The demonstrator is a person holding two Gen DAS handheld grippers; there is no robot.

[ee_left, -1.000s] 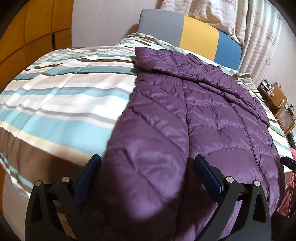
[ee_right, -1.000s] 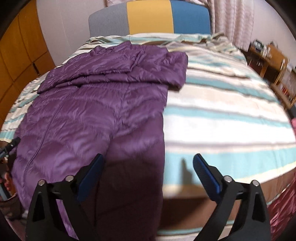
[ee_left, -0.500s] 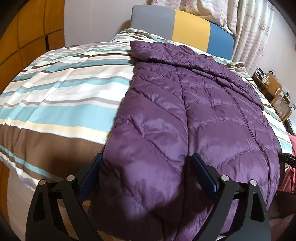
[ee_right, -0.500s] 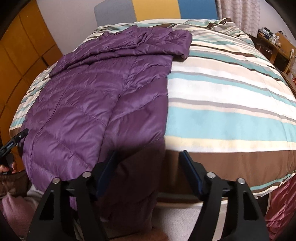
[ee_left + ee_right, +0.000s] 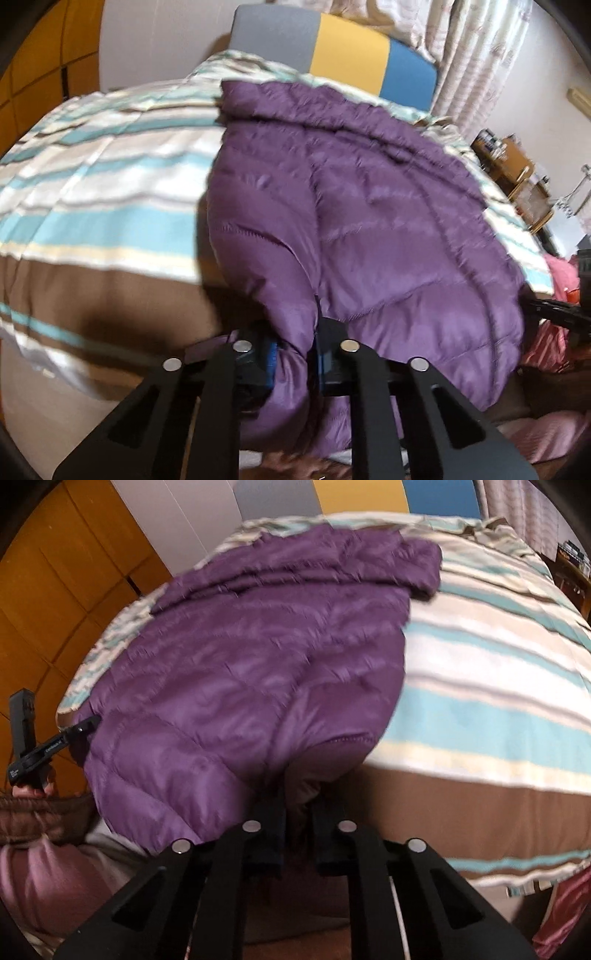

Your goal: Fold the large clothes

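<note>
Purple quilted jacket (image 5: 369, 221) lies spread on the striped bed (image 5: 92, 229), hem hanging over its near edge. My left gripper (image 5: 295, 365) and right gripper (image 5: 297, 834) each pinch a hem corner, ready to fold the hem toward the collar.

A purple quilted puffer jacket (image 5: 369, 206) lies spread lengthwise on the striped bed, its far end rumpled toward the headboard, apparently with a sleeve folded across, while its near hem hangs over the bed's edge, bunched at two points.
</note>
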